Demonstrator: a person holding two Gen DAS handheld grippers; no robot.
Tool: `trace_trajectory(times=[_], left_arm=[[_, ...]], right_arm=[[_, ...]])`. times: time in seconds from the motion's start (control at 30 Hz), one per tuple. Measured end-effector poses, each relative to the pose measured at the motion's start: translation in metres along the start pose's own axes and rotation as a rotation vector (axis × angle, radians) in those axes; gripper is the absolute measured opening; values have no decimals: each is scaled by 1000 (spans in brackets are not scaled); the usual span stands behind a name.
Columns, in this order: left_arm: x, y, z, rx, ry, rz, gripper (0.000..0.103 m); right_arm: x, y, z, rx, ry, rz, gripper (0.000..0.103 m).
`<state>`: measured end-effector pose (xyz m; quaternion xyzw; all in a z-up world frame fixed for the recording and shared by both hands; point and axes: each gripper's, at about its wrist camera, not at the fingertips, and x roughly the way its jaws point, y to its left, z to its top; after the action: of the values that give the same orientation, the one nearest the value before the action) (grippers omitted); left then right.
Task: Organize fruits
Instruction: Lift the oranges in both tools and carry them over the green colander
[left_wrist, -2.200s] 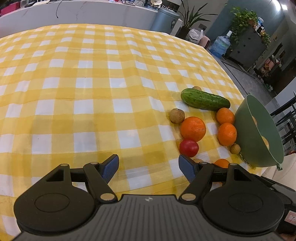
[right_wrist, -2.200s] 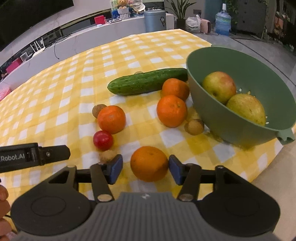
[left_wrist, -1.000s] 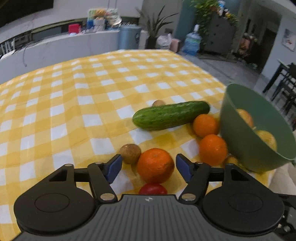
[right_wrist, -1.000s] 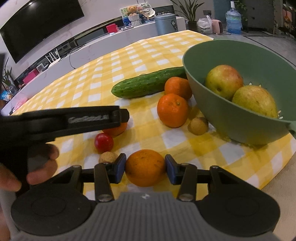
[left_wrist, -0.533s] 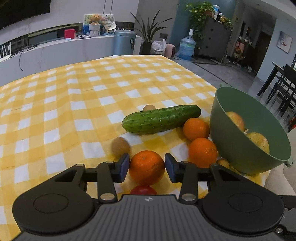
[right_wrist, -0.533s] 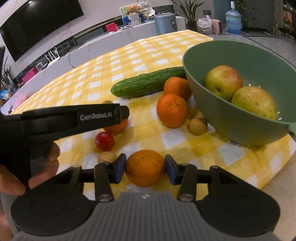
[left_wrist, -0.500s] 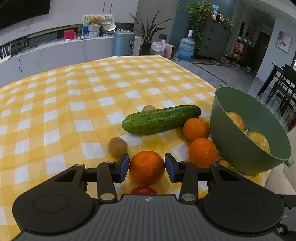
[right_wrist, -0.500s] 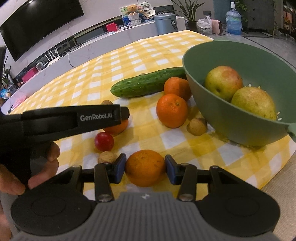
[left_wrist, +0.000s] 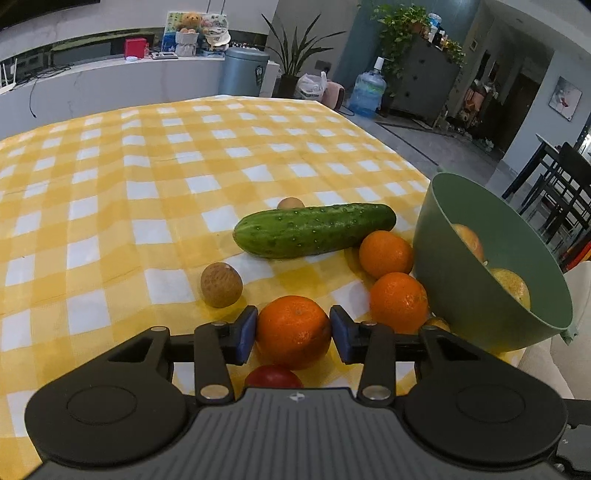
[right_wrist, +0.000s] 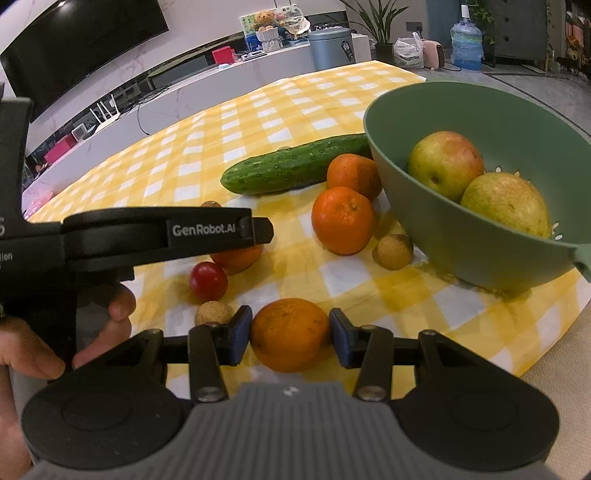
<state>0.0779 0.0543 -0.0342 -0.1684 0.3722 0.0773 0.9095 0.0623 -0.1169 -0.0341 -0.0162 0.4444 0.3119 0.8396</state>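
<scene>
Oranges are sitting between both sets of jaws at once. The right gripper (right_wrist: 290, 334) is pinching a duller orange (right_wrist: 290, 332) nearest the table's edge, pads touching both flanks; the left gripper (left_wrist: 293, 330) is pinching a brighter orange (left_wrist: 293, 330) the same way, with a tomato (left_wrist: 273, 376) just under it and a brown longan (left_wrist: 221, 284) beside its left pad. Both fruits are resting on the checked cloth (left_wrist: 110, 192), so the step in hand looks like the lift. Doing it well is likely meaning a straight rise before any swing — the tomato and the longan (right_wrist: 213, 313) by the right gripper's left pad are close enough to be nudged. Both grippers are angling steeply downward, side by side, the left one crossing the right wrist view with a hand (right_wrist: 55, 339) on its grip. Farther off, two more oranges and a cucumber (left_wrist: 314, 230) are lying beside the green bowl (right_wrist: 436, 206), which is holding an apple (right_wrist: 445, 164) and a pear (right_wrist: 506, 208) — the likely drop point.
</scene>
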Motion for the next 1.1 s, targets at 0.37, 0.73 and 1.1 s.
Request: trace_trajectory(times=[0.37,0.73,1.1], left_arm=[[-33,2,8,-45,-188,-48,48],[-76,-17,21,-8,-301,-110,48],[-64,-48,33,-67,-153,-313,48]], right_arm=[[-15,-6,4,14,-41,31,43],[-67,-12,26,46,-177,173,43],[-114,-97,33,263,-311,143,43]])
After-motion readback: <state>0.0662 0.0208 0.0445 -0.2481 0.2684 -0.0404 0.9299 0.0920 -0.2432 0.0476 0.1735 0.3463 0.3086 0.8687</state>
